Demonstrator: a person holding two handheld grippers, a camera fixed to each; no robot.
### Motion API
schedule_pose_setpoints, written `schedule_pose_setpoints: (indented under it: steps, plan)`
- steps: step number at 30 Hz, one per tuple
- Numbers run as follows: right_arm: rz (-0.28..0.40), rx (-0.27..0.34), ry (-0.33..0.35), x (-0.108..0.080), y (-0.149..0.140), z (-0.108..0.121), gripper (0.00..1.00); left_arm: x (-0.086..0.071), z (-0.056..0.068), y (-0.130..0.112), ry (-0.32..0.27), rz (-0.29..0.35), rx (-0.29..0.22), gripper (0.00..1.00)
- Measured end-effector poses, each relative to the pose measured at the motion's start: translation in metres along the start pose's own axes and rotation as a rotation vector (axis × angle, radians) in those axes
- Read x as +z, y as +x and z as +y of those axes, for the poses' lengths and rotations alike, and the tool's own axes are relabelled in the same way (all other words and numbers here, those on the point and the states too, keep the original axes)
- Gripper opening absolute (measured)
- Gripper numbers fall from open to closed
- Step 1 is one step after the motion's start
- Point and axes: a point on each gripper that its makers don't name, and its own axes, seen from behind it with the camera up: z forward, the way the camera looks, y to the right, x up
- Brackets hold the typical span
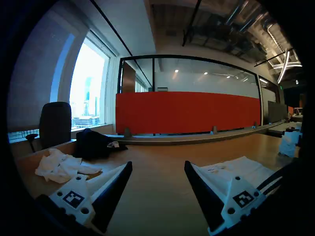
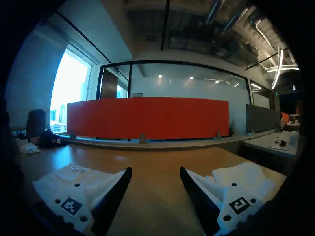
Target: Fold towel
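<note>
I'm keeping the left gripper (image 1: 158, 163) and right gripper (image 2: 155, 169) spread wide, both empty. The flat towel (image 1: 244, 170) is lying at four o'clock in the left gripper view; I'm aiming to pinch its near corners squarely.

White, black, orange-red, tan
Crumpled towel (image 1: 59, 167) and flat towel (image 1: 248, 165) white; desk (image 1: 157, 192) tan wood; divider panel (image 1: 189, 112) orange-red; office chair (image 1: 55, 124) and heaped garment (image 1: 92, 143) black; left gripper (image 1: 157, 163) and right gripper (image 2: 155, 169) white-and-black, with black-and-white square markers (image 1: 74, 198).
</note>
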Motion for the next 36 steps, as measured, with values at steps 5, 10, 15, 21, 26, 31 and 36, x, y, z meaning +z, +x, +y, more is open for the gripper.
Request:
schedule_pose_setpoints:
  steps: [5, 10, 15, 21, 26, 31, 36]
  plan:
    - [0.0, -0.001, -0.003, 0.0, 0.002, 0.0, 0.94, 0.0, 0.0, -0.001, 0.001, 0.0, 0.0, 0.98]
    - [-0.002, 0.008, -0.021, 0.001, -0.001, 0.004, 0.94, 0.001, -0.001, 0.002, 0.004, -0.013, -0.009, 0.98]
    - [-0.008, 0.063, -0.037, 0.0, 0.018, 0.006, 0.94, 0.004, -0.002, 0.022, 0.004, -0.016, -0.024, 0.98]
    - [0.008, 0.071, -0.02, -0.004, 0.066, -0.002, 0.95, 0.003, -0.002, 0.064, -0.006, -0.024, -0.027, 0.98]
    - [-0.011, 0.03, -0.013, -0.005, 0.101, -0.009, 0.94, 0.001, -0.001, 0.1, -0.018, -0.042, -0.019, 0.98]
    - [-0.02, 0.002, -0.005, -0.007, 0.137, -0.014, 0.94, -0.002, 0.003, 0.131, -0.027, -0.067, 0.007, 0.98]
    - [-0.031, -0.016, -0.002, -0.011, 0.165, -0.017, 0.95, -0.004, 0.01, 0.154, -0.05, -0.096, 0.027, 0.98]
